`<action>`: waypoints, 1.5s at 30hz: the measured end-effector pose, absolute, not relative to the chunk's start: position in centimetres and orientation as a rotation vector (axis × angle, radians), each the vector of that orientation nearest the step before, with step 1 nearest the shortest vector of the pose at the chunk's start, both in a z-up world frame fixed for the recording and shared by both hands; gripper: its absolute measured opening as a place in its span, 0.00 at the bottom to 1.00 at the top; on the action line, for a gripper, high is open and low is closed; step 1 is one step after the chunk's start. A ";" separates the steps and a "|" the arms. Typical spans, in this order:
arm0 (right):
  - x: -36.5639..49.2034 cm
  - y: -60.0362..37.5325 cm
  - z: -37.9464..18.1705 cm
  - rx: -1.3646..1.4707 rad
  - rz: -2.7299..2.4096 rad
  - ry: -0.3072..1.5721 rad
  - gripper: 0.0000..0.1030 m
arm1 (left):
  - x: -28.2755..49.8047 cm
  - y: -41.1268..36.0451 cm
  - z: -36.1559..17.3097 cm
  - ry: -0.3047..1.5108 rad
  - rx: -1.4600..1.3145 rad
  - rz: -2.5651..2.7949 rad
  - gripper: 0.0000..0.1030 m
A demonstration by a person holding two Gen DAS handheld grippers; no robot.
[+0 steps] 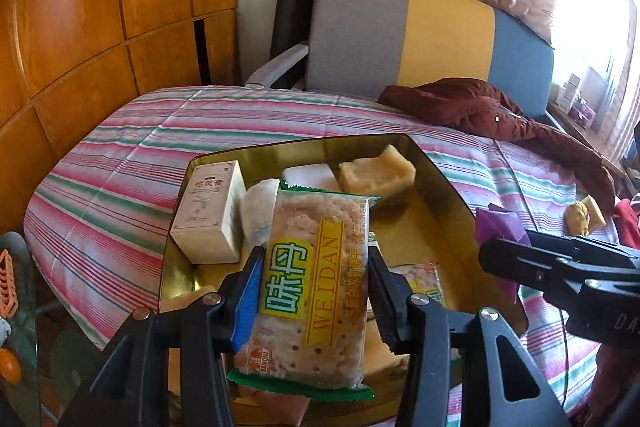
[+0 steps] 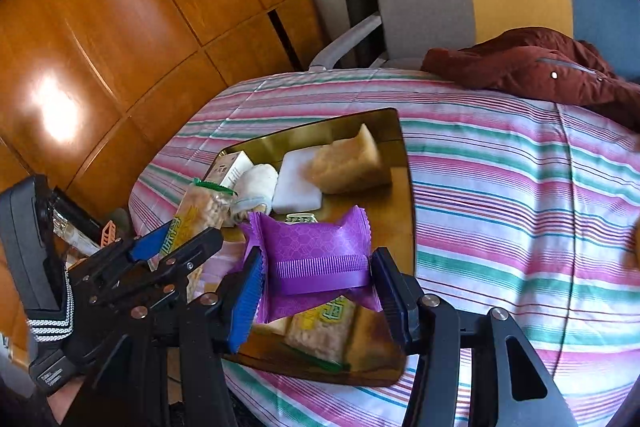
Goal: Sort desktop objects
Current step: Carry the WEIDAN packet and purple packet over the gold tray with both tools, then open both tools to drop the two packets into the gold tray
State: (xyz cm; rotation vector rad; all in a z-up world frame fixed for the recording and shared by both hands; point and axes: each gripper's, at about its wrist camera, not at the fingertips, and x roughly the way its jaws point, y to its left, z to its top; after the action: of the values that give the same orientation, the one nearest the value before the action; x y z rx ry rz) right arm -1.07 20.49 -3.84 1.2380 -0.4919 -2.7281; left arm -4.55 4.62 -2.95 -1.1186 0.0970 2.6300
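The left gripper (image 1: pixel 316 291) clamps a green-edged cracker packet (image 1: pixel 312 291) at lower centre, above the gold tray (image 1: pixel 448 187). The right gripper (image 2: pixel 316 291) pinches a purple packet (image 2: pixel 316 259) above that tray, lower centre.

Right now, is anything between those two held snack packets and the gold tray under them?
Nothing visible. The cracker packet and the purple packet hang right above the gold tray, which already holds other items, with free floor near the yellow block.
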 end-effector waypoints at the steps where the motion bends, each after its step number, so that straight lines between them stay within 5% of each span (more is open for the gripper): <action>1: -1.2 20.4 -3.9 1.240 -2.727 -0.489 0.53 | -4.7 4.5 -3.0 0.094 -1.124 2.632 0.48; 45: -4.7 19.6 -5.4 1.301 -2.748 -0.471 0.56 | -6.8 4.3 -3.8 0.064 -1.173 2.646 0.49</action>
State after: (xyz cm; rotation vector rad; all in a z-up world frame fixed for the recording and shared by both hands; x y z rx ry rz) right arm -4.71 19.61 -5.37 1.3009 -0.4714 -2.7477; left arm -6.77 4.30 -3.76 -1.1728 0.0641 2.6464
